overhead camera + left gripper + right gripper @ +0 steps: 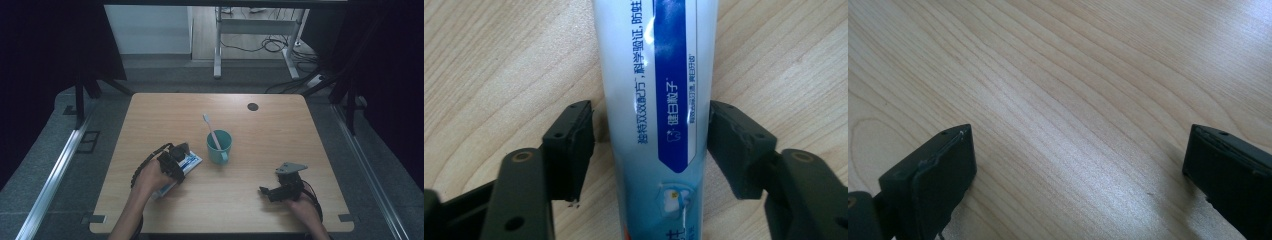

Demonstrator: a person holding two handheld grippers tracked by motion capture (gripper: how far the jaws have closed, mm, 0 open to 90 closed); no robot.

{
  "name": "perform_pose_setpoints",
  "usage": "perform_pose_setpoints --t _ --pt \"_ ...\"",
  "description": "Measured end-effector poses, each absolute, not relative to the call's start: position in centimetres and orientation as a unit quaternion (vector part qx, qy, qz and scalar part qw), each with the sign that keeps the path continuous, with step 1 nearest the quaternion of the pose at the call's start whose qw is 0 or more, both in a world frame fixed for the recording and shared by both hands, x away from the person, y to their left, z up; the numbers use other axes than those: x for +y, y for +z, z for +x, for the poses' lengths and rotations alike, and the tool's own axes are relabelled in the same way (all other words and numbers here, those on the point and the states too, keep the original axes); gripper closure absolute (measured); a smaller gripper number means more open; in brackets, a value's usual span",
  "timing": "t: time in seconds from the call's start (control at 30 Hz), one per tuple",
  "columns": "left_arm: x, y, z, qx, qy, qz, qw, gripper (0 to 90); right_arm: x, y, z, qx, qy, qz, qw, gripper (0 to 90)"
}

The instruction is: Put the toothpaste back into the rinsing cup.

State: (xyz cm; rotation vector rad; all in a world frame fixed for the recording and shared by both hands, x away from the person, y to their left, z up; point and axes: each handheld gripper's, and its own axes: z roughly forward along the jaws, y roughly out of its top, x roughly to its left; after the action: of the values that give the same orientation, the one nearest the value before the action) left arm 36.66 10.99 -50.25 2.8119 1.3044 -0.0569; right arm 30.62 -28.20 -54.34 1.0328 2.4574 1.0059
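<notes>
A white and blue toothpaste tube (194, 160) lies flat on the wooden table (260, 135), left of centre. My left gripper (179, 157) is over it, and in the left gripper view the tube (654, 90) runs between the two jaws of that gripper (651, 150). The right pad sits at the tube's edge, while a narrow strip of table shows between the left pad and the tube. My right gripper (267, 188) rests low near the table's front right, and its own view shows this gripper (1078, 165) wide open over bare wood.
A teal cup (219, 146) stands just right of the tube, with a pink-and-white toothbrush (209, 126) leaning out of it. A dark round grommet (253, 106) sits near the table's far edge. Desk legs and cables lie on the floor beyond.
</notes>
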Motion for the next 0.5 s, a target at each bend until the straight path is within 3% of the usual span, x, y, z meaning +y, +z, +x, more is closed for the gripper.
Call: perform_pose_setpoints --t 0.5 --pt "9.7 -50.1 37.3 0.428 -0.018 0.903 -0.005 51.3 -28.2 -54.3 30.6 0.853 0.349 0.359 0.146 0.3"
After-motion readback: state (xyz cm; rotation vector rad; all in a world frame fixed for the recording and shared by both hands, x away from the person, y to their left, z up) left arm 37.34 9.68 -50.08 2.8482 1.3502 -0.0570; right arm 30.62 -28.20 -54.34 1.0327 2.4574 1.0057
